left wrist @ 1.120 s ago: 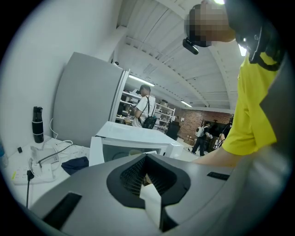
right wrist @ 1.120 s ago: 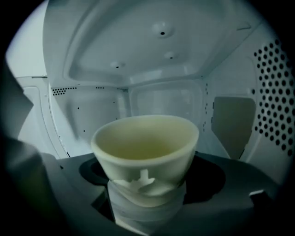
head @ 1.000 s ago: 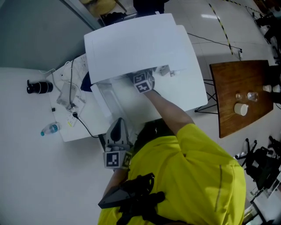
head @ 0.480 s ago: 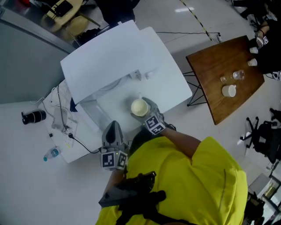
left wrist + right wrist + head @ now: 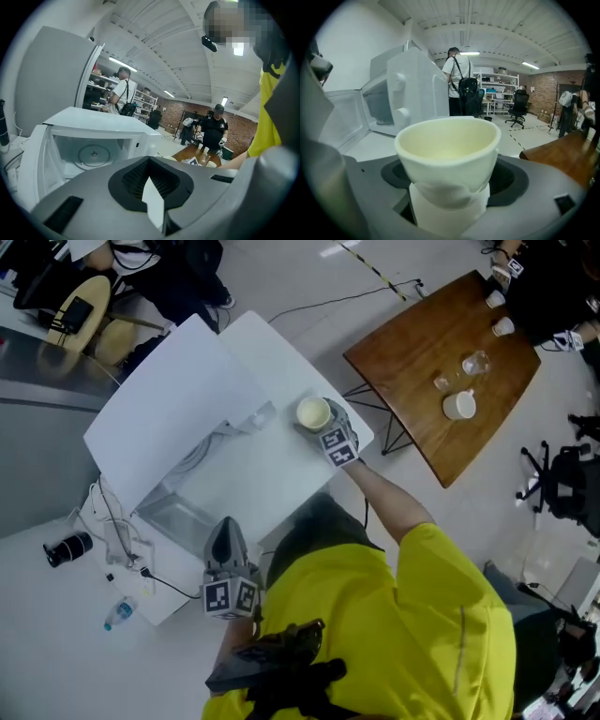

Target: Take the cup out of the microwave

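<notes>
A cream cup (image 5: 312, 412) stands upright between the jaws of my right gripper (image 5: 325, 426), outside the white microwave (image 5: 159, 418), over the far right corner of the white table (image 5: 281, 474). In the right gripper view the cup (image 5: 447, 150) fills the middle, with the right gripper (image 5: 450, 197) shut on its lower part. The microwave (image 5: 405, 89) stands behind on the left with its door (image 5: 337, 117) swung open. My left gripper (image 5: 225, 545) hovers at the table's near edge, jaws together and holding nothing. It faces the empty cavity with its glass turntable (image 5: 93, 153).
A brown wooden table (image 5: 412, 343) stands to the right and bears a white cup (image 5: 459, 405) and small glasses. Cables, a plastic bottle (image 5: 118, 613) and a black cylinder (image 5: 67, 547) lie left of the microwave. People stand in the background.
The right gripper drew the cup out of the microwave cavity and carried it rightward to the table's far corner. The left gripper drifted a little along the near edge.
</notes>
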{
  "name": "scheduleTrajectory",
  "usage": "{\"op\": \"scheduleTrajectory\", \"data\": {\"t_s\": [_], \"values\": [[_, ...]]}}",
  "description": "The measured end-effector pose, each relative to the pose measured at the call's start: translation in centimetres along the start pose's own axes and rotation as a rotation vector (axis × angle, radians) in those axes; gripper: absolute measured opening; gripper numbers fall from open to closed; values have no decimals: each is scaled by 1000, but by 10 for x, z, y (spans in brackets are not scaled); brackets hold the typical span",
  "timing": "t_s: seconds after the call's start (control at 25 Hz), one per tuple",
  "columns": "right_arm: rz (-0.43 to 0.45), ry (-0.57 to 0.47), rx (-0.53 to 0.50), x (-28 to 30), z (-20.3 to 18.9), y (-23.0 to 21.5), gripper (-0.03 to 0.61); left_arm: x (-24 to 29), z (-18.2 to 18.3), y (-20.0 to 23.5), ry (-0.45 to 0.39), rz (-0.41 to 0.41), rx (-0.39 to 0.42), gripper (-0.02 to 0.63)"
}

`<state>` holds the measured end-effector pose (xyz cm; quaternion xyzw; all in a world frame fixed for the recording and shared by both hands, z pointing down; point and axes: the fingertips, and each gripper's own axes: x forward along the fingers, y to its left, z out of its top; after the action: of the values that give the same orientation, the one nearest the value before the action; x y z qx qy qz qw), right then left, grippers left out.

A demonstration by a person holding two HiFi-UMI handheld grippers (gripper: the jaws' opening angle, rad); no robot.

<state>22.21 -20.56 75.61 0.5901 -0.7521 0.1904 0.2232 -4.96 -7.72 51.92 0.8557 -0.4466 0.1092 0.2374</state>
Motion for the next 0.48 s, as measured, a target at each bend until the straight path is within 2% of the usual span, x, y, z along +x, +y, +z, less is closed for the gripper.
{"op": "scheduleTrajectory", "data": {"t_s": [0.16, 0.48], "values": [[-12, 0, 12, 27, 6, -21, 462, 9, -5, -6, 23, -8, 1, 0], [-15, 8, 37, 37, -13, -18, 463, 16, -11, -8, 59, 2, 1, 0]]}}
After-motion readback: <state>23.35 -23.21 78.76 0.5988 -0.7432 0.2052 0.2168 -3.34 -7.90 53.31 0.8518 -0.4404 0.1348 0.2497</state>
